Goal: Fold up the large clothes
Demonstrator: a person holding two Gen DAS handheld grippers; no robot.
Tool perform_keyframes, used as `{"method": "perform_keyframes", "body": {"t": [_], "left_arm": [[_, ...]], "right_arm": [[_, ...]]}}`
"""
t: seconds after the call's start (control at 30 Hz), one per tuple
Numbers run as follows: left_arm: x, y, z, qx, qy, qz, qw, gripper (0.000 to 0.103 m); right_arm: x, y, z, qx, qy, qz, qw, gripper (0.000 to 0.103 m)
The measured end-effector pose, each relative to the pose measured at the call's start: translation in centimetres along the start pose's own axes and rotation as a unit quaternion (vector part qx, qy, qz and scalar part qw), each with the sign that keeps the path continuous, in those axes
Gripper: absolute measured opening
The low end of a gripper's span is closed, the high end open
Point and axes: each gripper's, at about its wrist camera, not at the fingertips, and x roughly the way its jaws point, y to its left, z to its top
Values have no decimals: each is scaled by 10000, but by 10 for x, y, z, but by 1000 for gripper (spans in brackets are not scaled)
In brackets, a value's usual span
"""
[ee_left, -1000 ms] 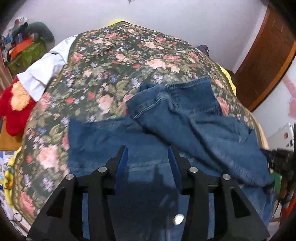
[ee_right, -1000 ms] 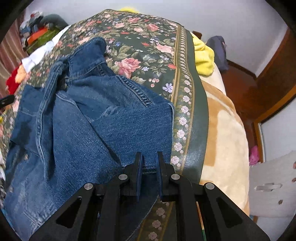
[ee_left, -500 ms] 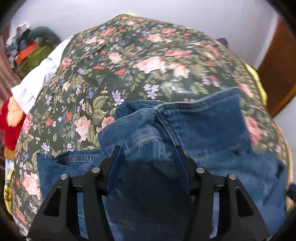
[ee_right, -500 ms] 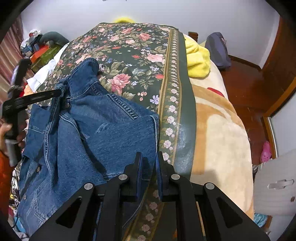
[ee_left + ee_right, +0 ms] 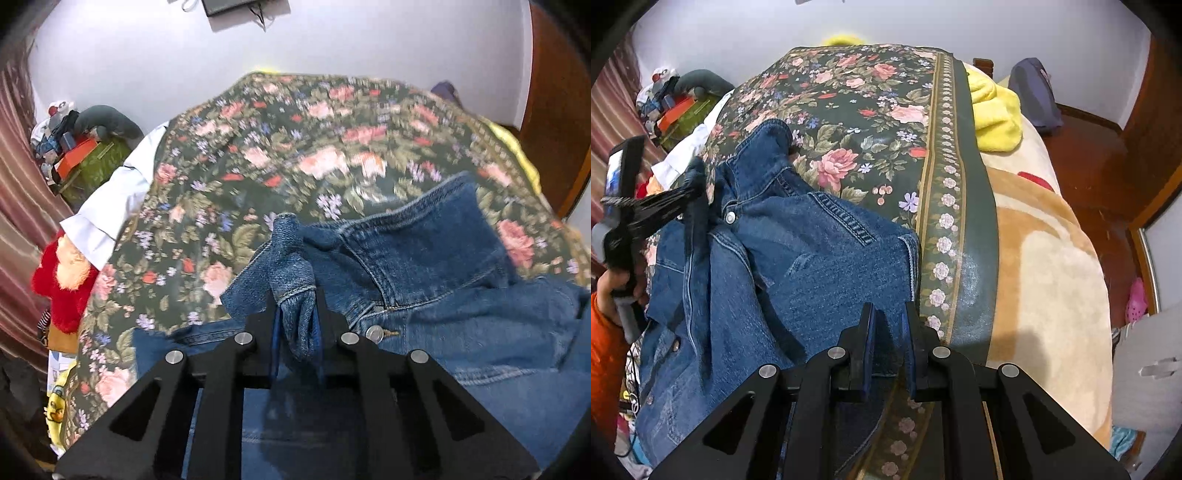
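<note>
A blue denim jacket [image 5: 798,258] lies crumpled on the floral bedspread [image 5: 871,107]. In the left wrist view my left gripper [image 5: 297,306] is shut on a bunched fold of the jacket [image 5: 295,258] beside the collar [image 5: 424,240] and holds it raised. From the right wrist view that gripper [image 5: 690,199] shows at the left, by the collar. My right gripper [image 5: 889,314] is shut on the jacket's lower hem near the bedspread's bordered edge.
A white garment [image 5: 114,199] and a red plush toy [image 5: 62,280] lie at the bed's left edge. A yellow blanket [image 5: 993,107] and a beige blanket [image 5: 1049,266] lie to the right. Clutter [image 5: 74,147] sits in the far left corner.
My left gripper moved forward to the collar area, shut on a fold of denim and lifted it. My right gripper stayed shut on the hem while the jacket shifted left.
</note>
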Motion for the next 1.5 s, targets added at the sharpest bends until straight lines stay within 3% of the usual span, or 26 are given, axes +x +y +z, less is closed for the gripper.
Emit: {"method": "perform_keyframes", "body": {"t": [0.2,0.3,0.4,0.6,0.77,0.97,1.07,1.37,1.5], "left_arm": [[-52,32,-17,-150,-423,-225,9987,15],[-68,52,-40,-228,-435,-335,9982,15],[-71,67,-69,-247,-251,-435,9984,15],[-57,82,-131,-392,371,-790,9954,15],[-52,81,-168,-503,622,-970,9921,17],[-42,89,-199,-730,1152,-1305,9820,39],[-45,99,-207,-863,1228,-1347,9794,52],[-48,130,-195,-1142,1106,-1244,9794,61],[-16,129,-185,-1331,1398,-1496,9697,61]], "right_arm": [[-9,9,6,-77,-104,-16,9999,10],[7,14,7,-220,144,-196,9995,10],[28,16,0,-403,397,-454,9974,10],[26,11,-5,-183,327,-493,9981,10],[27,14,-5,-95,383,-628,9972,10],[24,19,-10,-203,337,-839,9957,10],[17,16,-14,-177,291,-842,9959,10],[-3,5,-18,112,254,-395,9988,10],[-8,9,-20,-95,177,-540,9983,10]]}}
